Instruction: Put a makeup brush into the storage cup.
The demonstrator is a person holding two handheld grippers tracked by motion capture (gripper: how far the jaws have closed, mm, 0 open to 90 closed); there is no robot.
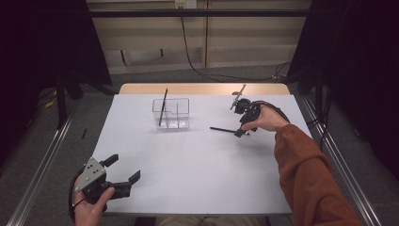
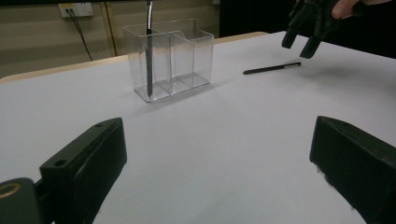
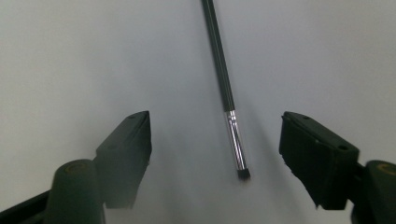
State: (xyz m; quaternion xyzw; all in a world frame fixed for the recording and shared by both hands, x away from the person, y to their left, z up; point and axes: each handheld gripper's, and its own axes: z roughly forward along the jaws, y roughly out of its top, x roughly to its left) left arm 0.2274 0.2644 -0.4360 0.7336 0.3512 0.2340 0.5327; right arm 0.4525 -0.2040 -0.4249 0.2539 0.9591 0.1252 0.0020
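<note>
Right gripper view looks straight down on a thin black brush with a shiny silver band near its tip [image 3: 227,88], lying flat on the white table [image 3: 70,56]. The right gripper [image 3: 215,140] has its two black jaws one on each side of the brush's silver end. The jaws are apart and do not touch the brush, so nothing is held yet.

High view shows the brush [image 1: 225,129] lying to the right of a clear plastic box with small compartments [image 1: 171,113]. A second thin black stick [image 1: 163,107] stands in the box's left part, leaning a little. The right gripper [image 1: 244,128] hangs over the near end of the brush.

The left gripper [image 1: 121,172] rests low at the near left of the table, jaws wide open and holding nothing.

I think the step now is grabbing the brush. The next move likely needs the right gripper to go down a bit more, keep the brush in the middle, and squeeze gently. The brush is thin and round, so it could roll away. After that it probably goes into the clear box.
</note>
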